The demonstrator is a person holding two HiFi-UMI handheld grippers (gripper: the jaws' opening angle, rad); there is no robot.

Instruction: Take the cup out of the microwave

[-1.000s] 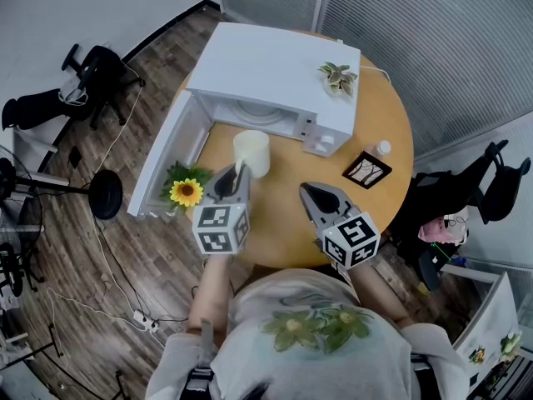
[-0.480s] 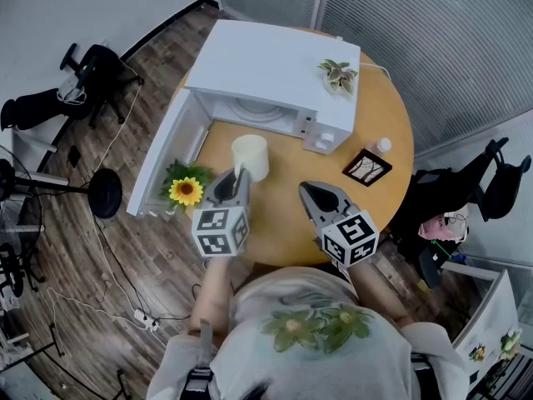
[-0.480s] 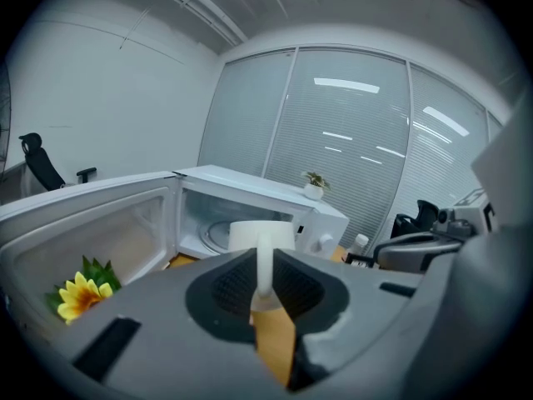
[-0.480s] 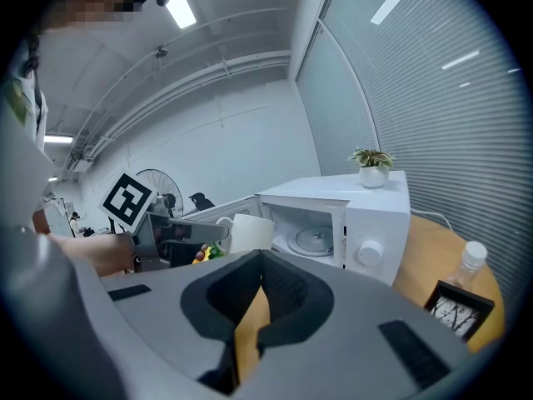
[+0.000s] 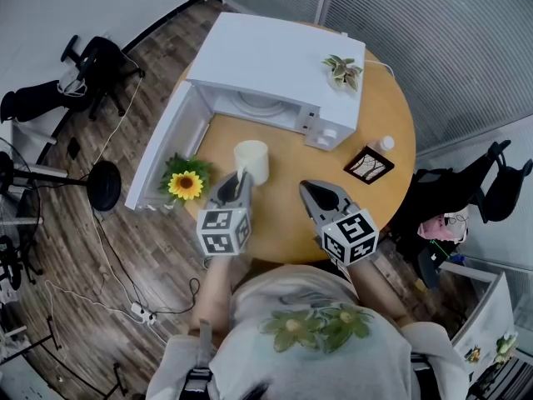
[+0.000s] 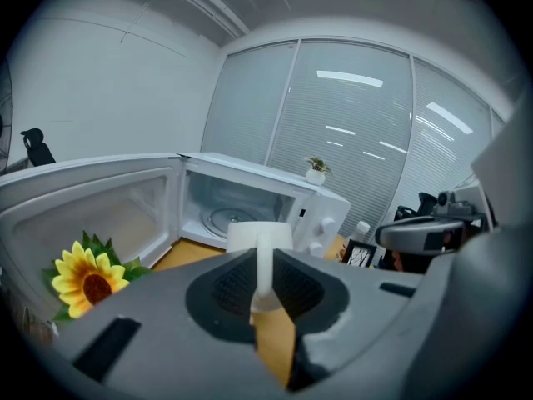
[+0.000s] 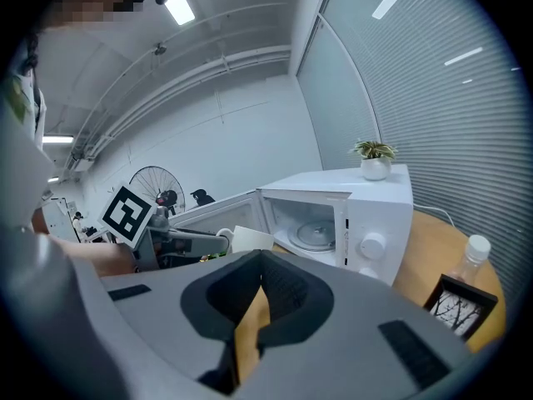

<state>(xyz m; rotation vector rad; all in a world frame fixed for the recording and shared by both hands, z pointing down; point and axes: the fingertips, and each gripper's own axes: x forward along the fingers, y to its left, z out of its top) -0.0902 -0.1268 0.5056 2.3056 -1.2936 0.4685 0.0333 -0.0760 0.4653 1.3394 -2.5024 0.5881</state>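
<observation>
One microwave (image 5: 279, 61) is sitting at 12 o'clock on the round tabletop (image 5: 387, 115), its single door (image 5: 162, 152) hanging open toward 7 o'clock. One white cup (image 5: 251, 160) is standing outside the cavity, at 6 o'clock from the opening, over the bare wood. Whether its base is touching the tabletop cannot be told.

Two tongs are showing. The left tongs (image 5: 240, 178) are pinching the cup's handle (image 6: 263, 265) between their pads. The right tongs (image 5: 310, 192) are pressed together with nothing between them, hovering at 4 o'clock from the cup, well apart from it.

One sunflower (image 5: 185, 185) is lying at 9 o'clock from the cup, beside the door. One potted plant (image 5: 344, 69) is standing on the microwave's top. One picture frame (image 5: 368, 165) is lying at 3 o'clock from the cup, with one small bottle (image 5: 383, 145) just beside it at 1 o'clock.
</observation>
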